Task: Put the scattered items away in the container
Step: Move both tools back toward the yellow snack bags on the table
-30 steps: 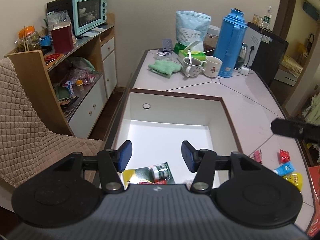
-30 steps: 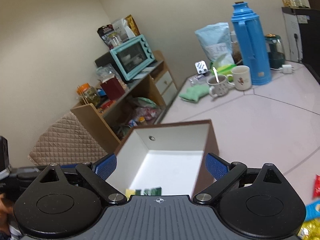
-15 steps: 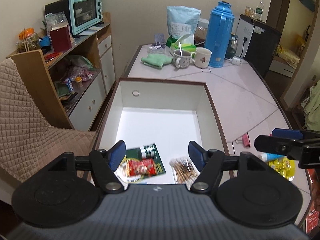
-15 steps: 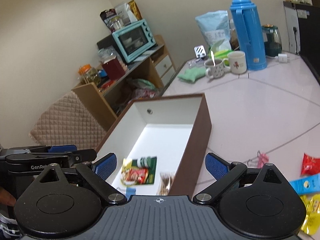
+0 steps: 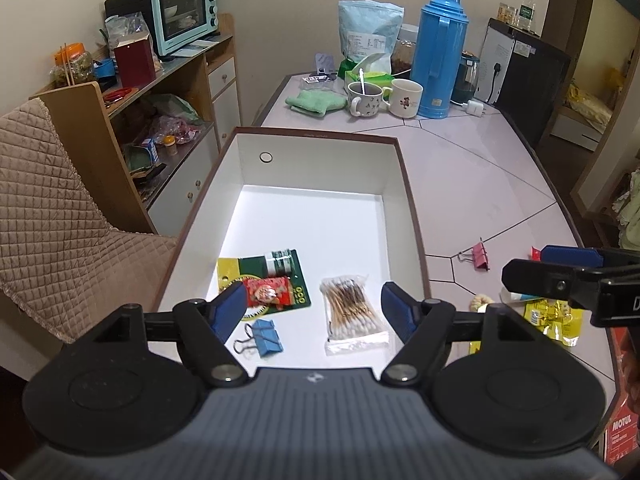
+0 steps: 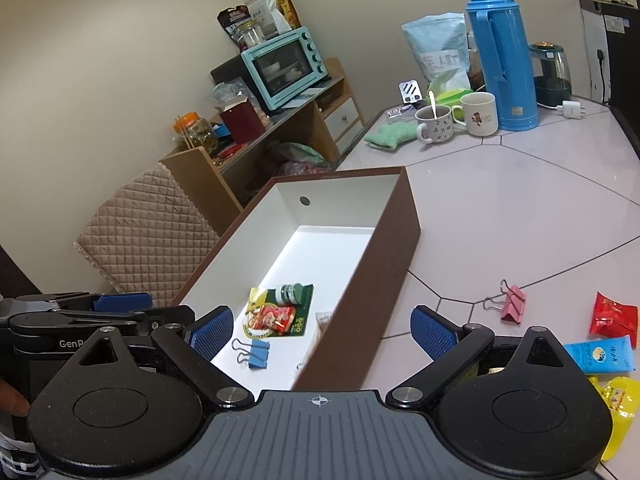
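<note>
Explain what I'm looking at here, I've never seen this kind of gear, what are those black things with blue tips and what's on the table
Those are two hand-held tongs, one in each of a person's hands, with a camera on each looking forward along its blue-tipped fingers. One picture comes from the left tongs, the other from the right tongs. Both are open and hold nothing.

On the pale tiled table stands a brown box with white inside. In it lie a green card packet, a bag of cotton swabs and a blue binder clip. Outside it wait a pink binder clip, a red snack packet, a blue tube and yellow wrappers.
</note>
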{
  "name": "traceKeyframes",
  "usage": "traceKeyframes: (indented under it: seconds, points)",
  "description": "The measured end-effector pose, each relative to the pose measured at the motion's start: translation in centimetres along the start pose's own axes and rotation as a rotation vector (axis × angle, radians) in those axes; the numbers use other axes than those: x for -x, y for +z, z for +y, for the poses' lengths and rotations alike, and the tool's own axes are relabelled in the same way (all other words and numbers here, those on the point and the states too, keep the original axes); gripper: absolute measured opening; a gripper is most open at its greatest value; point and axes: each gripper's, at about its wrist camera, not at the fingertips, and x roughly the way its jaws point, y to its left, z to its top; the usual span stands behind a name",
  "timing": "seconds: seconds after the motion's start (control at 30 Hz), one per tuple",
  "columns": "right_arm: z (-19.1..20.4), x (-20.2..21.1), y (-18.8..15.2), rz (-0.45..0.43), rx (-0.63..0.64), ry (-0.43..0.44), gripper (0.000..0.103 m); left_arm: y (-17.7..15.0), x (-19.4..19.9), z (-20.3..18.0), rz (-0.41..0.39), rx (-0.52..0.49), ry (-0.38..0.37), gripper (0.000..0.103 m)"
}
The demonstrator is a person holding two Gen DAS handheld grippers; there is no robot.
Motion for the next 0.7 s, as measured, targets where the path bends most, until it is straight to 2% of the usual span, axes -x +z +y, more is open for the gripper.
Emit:
traceKeyframes:
  seconds: [0.43, 0.7]
  points:
    - [-4.4, 4.2, -0.6, -0.009, -0.010, -0.007, 0.098, -0.7, 0.3, -5.7, 0.006, -0.016, -0.010, 0.074]
    - [-9.4, 7.7, -1.4, -0.026, -0.081, -0.095, 0.098, -1.0, -0.6, -9.7, 0.026, -0.058, -0.060, 0.074]
